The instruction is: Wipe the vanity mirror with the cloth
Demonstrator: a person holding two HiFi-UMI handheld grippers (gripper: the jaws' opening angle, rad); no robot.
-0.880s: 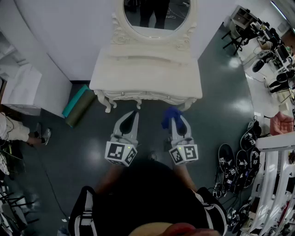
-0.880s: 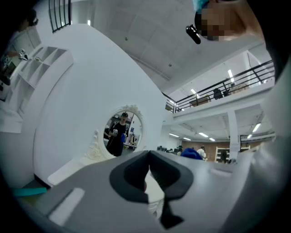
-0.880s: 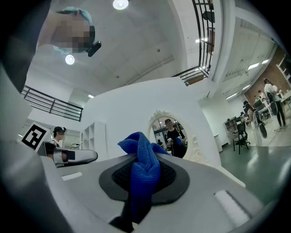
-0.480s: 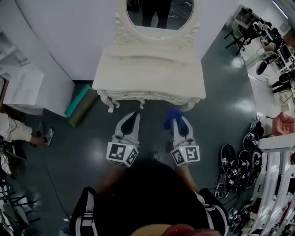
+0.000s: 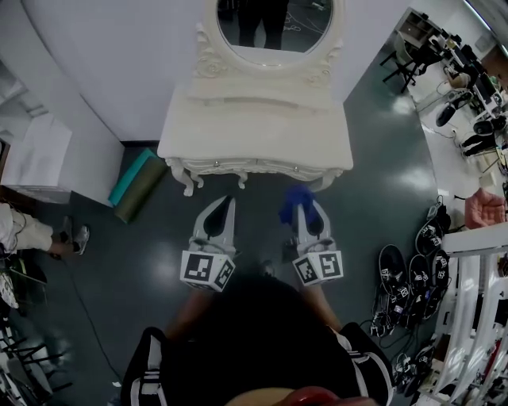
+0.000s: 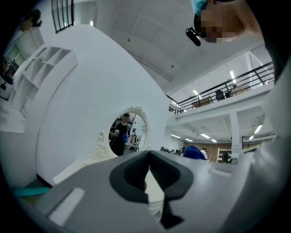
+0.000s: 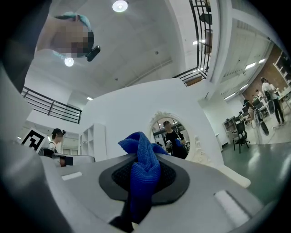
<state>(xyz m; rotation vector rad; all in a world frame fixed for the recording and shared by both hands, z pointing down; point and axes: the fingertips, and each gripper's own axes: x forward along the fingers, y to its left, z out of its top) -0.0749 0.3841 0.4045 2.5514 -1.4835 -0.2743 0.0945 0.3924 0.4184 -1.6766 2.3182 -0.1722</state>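
A blue cloth [image 5: 295, 195], knit-textured and bunched, sits clamped in the fingers of the right gripper [image 5: 304, 212], its folds rising above the tips. The left gripper [image 5: 225, 204] is beside it, fingers together on nothing. Both are held over dark floor, short of the white counter [image 5: 254, 131] that carries the oval vanity mirror [image 5: 274, 24] in its carved white frame. The head view alone takes in the counter's curved legs, a rolled mat [image 5: 135, 182] by the wall and rows of shoes [image 5: 397, 277] at right. The right gripper view alone shows the cloth's weave and, in the glass, a standing person's reflection.
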